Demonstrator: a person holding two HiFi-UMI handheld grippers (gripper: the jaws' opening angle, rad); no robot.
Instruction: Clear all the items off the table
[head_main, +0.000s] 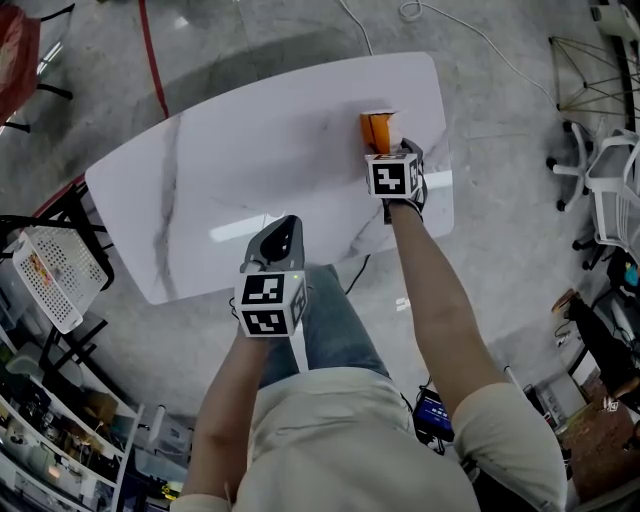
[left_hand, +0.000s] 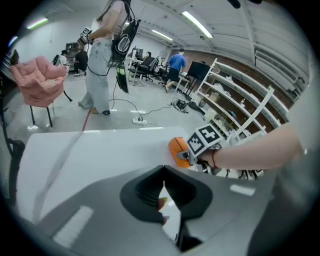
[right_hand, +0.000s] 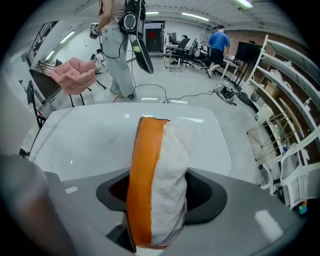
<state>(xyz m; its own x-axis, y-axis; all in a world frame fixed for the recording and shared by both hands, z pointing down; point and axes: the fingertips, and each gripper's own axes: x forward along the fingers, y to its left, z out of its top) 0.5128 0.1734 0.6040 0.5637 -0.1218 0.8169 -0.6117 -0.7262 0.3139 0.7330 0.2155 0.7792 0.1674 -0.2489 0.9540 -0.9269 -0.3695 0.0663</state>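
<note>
An orange and white soft packet (head_main: 376, 130) stands on edge at the right end of the white marble table (head_main: 230, 170). My right gripper (head_main: 386, 150) points steeply down over it. In the right gripper view the packet (right_hand: 157, 170) fills the gap between the jaws, and the right gripper (right_hand: 157, 197) is shut on it. My left gripper (head_main: 283, 228) hovers over the table's near edge, shut with nothing in it (left_hand: 162, 182). From the left gripper view the packet (left_hand: 176, 150) peeks out behind the right gripper's marker cube (left_hand: 204, 140).
A white perforated basket (head_main: 58, 272) sits on shelving at the left. Office chairs (head_main: 600, 175) and a wire rack stand right of the table. A pink chair (left_hand: 42, 79) and a standing person (left_hand: 102, 55) are beyond the far edge. Cables lie on the floor.
</note>
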